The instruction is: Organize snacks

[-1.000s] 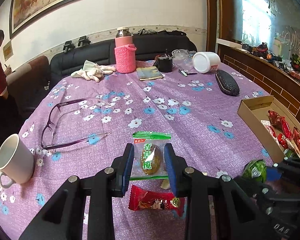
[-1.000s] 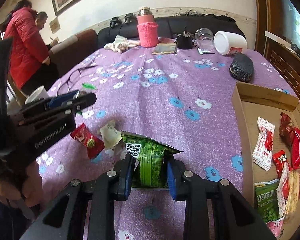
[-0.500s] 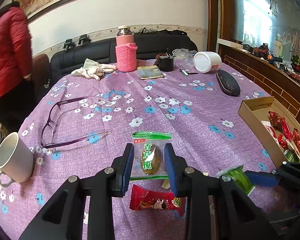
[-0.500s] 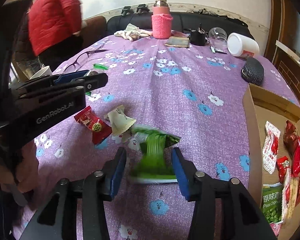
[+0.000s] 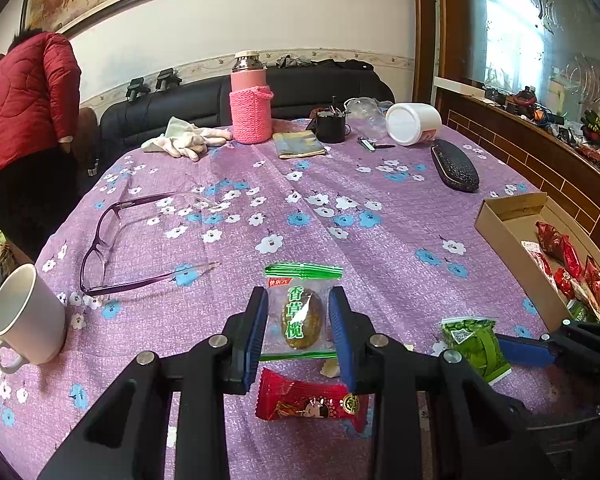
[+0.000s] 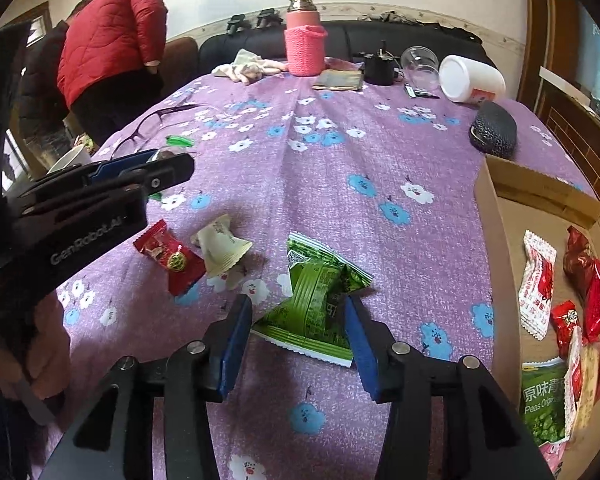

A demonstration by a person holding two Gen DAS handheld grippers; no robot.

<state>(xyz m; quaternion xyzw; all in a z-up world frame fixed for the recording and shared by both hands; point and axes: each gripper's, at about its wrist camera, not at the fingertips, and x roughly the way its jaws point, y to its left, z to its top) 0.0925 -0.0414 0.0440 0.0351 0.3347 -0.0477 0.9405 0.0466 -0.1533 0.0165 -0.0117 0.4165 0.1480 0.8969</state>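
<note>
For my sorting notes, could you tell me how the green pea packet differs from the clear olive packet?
The green pea packet is opaque and crumpled, lying loose between the right tool's open pads; the clear olive packet is see-through, flat, and pinched by the left tool. Both sit outside the cardboard box.

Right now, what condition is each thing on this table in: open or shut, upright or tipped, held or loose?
Left gripper: jaws shut on the olive packet.
Right gripper: jaws open, green pea packet loose on the cloth between them.
Cardboard box: open, snacks inside.
White mug: upright.
White jar: lying on its side.
Glasses: unfolded.
Red candy: loose.
</note>
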